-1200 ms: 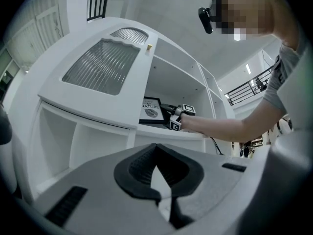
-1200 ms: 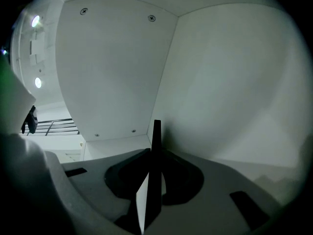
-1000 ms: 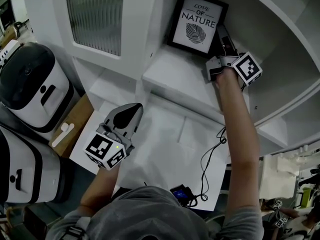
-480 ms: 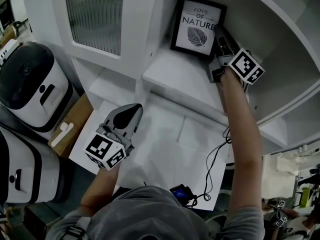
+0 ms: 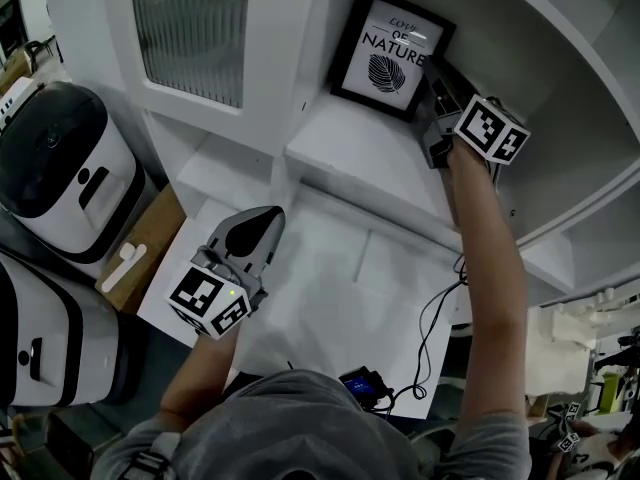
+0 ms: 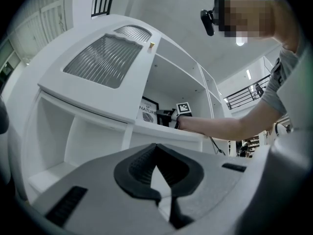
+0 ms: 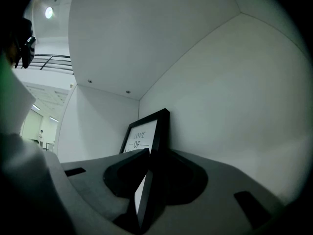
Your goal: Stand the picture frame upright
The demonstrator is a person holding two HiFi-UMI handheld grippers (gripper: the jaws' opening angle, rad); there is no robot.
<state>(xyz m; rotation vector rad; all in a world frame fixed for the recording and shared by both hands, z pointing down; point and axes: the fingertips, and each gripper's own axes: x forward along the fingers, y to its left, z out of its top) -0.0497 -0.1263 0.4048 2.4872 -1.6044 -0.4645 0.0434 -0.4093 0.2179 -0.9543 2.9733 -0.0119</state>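
Observation:
The black picture frame (image 5: 390, 53) with a leaf print stands nearly upright at the back of the white shelf (image 5: 360, 158), leaning on the rear wall. My right gripper (image 5: 436, 86) reaches in at its right edge. In the right gripper view that edge (image 7: 157, 131) sits between the jaws of my right gripper (image 7: 155, 156), which are opening, with a thin gap at the left pad. My left gripper (image 5: 262, 220) hovers low over the white counter, shut and empty. From the left gripper view, my left gripper (image 6: 157, 150) points at the distant frame (image 6: 148, 110).
A ribbed-glass cabinet door (image 5: 190, 28) stands left of the shelf bay. White appliances (image 5: 60, 163) and a cardboard box (image 5: 140, 253) sit at the left. A black cable (image 5: 430, 318) runs down to a small device (image 5: 362, 386) on the counter.
The right gripper has pushed deeper into the shelf bay and the frame has tipped further up toward the back wall. The left gripper has stayed put.

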